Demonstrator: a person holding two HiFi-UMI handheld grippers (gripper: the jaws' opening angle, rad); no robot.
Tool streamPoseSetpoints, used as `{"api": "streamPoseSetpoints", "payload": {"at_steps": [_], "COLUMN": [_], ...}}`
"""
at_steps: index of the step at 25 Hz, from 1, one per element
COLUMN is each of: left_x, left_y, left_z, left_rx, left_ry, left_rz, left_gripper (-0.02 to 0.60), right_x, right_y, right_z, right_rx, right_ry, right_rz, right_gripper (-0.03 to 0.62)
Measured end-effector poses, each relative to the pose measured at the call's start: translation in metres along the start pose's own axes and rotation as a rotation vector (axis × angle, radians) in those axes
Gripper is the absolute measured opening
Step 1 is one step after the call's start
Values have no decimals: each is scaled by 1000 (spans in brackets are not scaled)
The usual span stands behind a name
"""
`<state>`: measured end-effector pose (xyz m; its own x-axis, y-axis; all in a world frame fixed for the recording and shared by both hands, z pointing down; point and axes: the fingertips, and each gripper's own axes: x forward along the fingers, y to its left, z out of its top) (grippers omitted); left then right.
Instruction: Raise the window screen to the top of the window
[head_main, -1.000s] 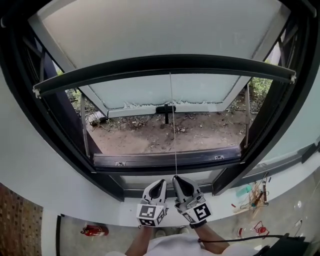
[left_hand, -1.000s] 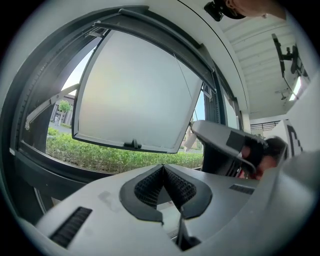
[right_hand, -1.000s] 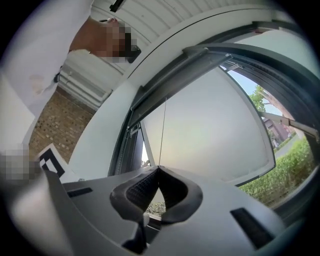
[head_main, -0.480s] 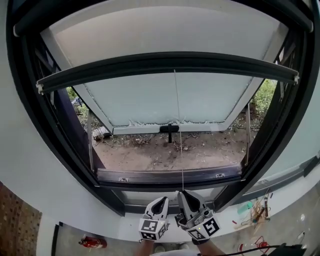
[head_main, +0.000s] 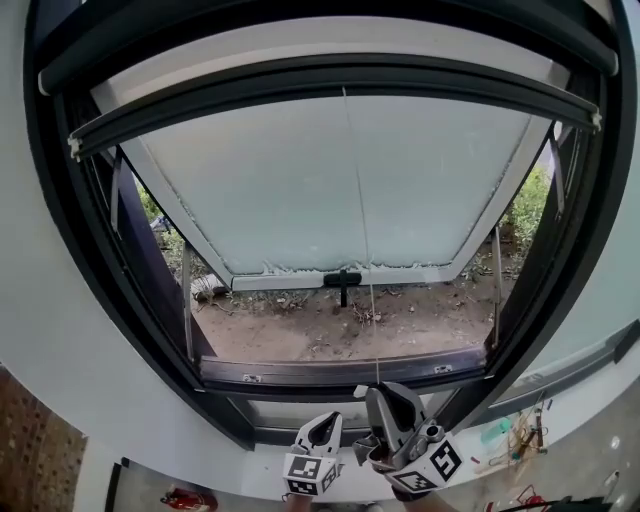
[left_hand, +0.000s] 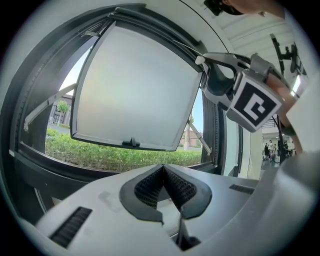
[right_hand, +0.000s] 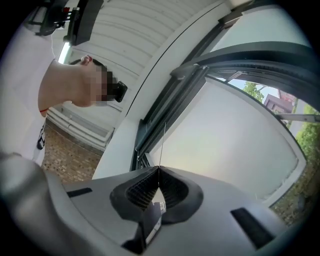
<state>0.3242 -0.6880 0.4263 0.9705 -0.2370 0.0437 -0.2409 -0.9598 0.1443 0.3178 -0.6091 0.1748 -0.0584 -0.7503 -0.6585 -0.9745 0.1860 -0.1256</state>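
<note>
Window screen bar (head_main: 330, 80) sits just below the frame (head_main: 250, 28) top edge, nearly home; right gripper (head_main: 380, 393) pinches its cord (head_main: 362, 230), left gripper (head_main: 327, 422) jaws meet empty.

Outside lies bare dirt (head_main: 300, 335) strewn with debris, and a green hedge (left_hand: 100, 156) grows there too. Indoors, a brick wall (head_main: 30, 440) stands left, a red canister (head_main: 188, 497) lies low, and small clutter (head_main: 520, 425) sits right.

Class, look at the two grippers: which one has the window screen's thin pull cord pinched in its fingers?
The right gripper, the higher one: the pull cord runs straight into its closed fingers. The left gripper is shut on nothing.
</note>
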Motion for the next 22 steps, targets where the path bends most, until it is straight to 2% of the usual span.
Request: {"api": "streamPoseSetpoints", "payload": {"at_steps": [3, 6, 9, 12, 15, 17, 19, 22], "left_x": [0, 1, 0, -4, -7, -10, -13, -10], "left_y": [0, -1, -2, 0, 6, 9, 10, 12], "left_z": [2, 1, 1, 1, 5, 7, 7, 11], "left_rx": [-1, -2, 0, -4, -9, -13, -17, -10], "left_ry": [-3, 0, 0, 4, 1, -5, -9, -15], "left_rz": [-2, -1, 2, 9, 26, 40, 51, 56], "left_gripper": [3, 3, 3, 3, 3, 3, 3, 3], "right_x": [18, 34, 44, 38, 20, -3, -32, -67], "right_y": [6, 12, 18, 21, 10, -5, -23, -52], "right_z": [18, 33, 17, -14, -62, -101, -132, -157], "right_rx": [0, -46, -143, -194, -219, -191, -84, 93], "right_ry": [-50, -72, 34, 132, 294, 438, 540, 578], "right_rz": [50, 101, 123, 113, 55, -16, -99, -239], "right_gripper": [2, 2, 2, 2, 2, 2, 2, 2]}}
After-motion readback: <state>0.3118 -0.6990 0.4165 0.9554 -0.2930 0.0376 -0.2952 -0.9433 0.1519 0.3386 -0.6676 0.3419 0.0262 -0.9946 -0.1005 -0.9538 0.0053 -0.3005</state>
